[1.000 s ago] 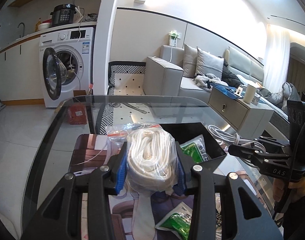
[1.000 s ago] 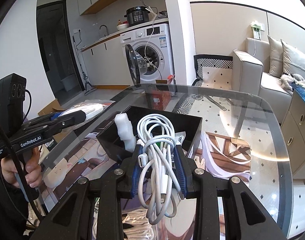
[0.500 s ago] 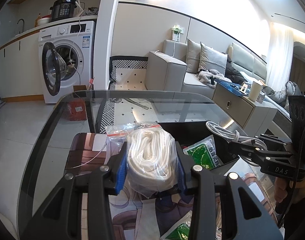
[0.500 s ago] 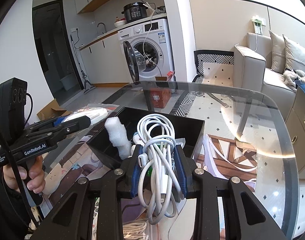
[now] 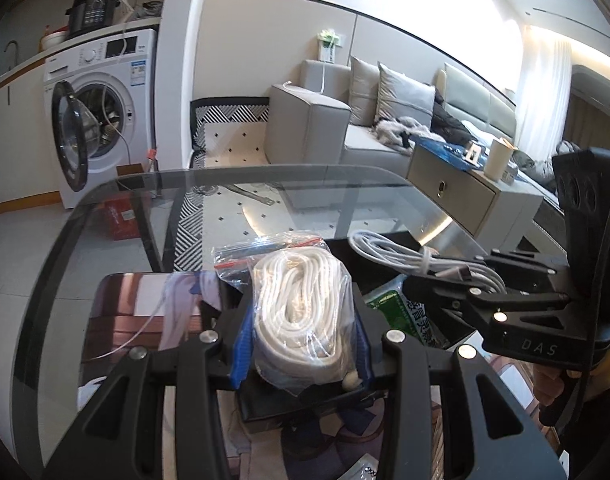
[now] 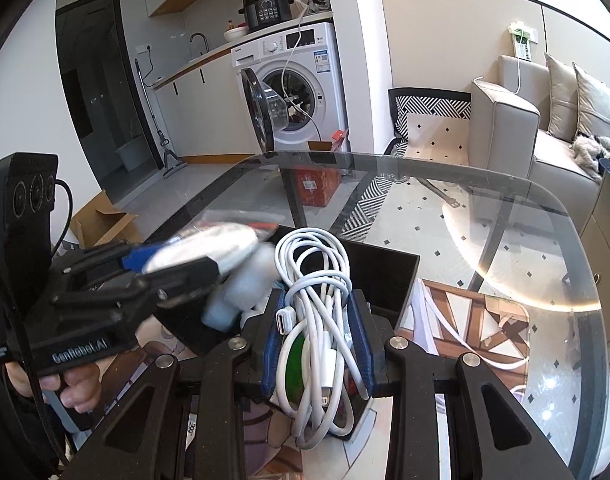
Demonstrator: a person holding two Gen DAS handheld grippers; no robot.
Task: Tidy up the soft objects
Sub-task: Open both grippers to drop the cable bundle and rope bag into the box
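My left gripper [image 5: 301,344] is shut on a clear zip bag of coiled white rope [image 5: 301,300], held over the near-left part of the black box [image 5: 389,248]. My right gripper [image 6: 317,340] is shut on a bundle of white cables [image 6: 317,276], held above the box [image 6: 385,276]. In the left wrist view the right gripper [image 5: 437,276] and its cable bundle [image 5: 401,254] come in from the right over the box. In the right wrist view the left gripper [image 6: 177,268] with the bagged rope [image 6: 213,248] is blurred at the left. A green packet [image 5: 401,312] and a white foam piece [image 6: 241,292] lie in the box.
The box stands on a glass table [image 6: 505,240] over a patterned mat [image 6: 465,320]. A person's hand [image 6: 65,384] holds the left gripper's handle. Beyond the table are a washing machine [image 6: 293,84], a sofa [image 5: 345,120] and a drawer cabinet [image 5: 465,192].
Both grippers have moved forward and slightly down, so they now hang over the box. The left one with the rope bag has closed in on the right gripper. Both grips are unchanged.
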